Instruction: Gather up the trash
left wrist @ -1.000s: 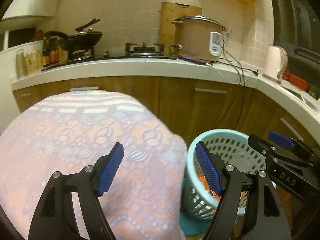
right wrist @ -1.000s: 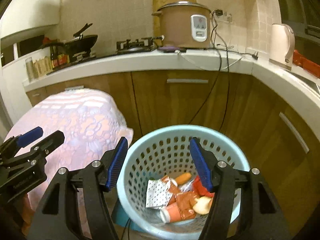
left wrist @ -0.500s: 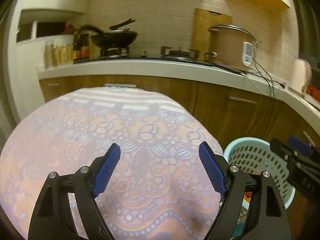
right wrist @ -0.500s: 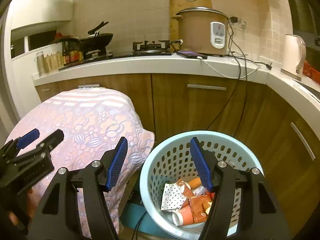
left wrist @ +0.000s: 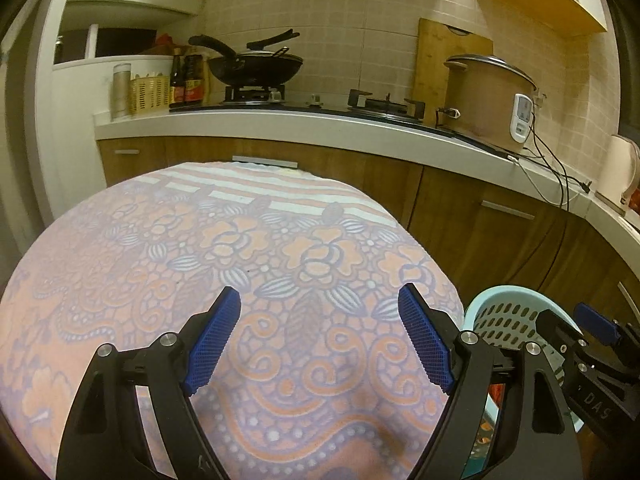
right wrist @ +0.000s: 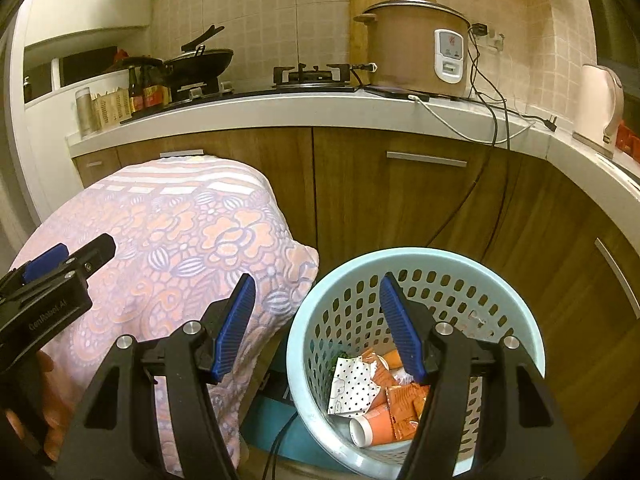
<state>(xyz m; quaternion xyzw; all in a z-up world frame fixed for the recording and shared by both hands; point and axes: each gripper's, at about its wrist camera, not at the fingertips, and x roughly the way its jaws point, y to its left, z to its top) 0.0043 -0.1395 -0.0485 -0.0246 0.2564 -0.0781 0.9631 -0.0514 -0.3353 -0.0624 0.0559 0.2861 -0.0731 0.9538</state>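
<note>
Where right tongs [right wrist: 316,320] gape, basket [right wrist: 516,300] beneath.

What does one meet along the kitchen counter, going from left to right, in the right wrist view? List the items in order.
Metal canister → sauce bottles → black wok → empty gas burner → rice cooker → pale kettle.

Readable text sits only on my two tools. My right gripper [left wrist: 592,322] has "DAS" printed in pale letters on its black body (seen from the left camera). My left gripper [right wrist: 66,258] reads roughly "GenRobot AI" on its black side plate. Bottle labels [right wrist: 149,101] too blurred to read.
</note>
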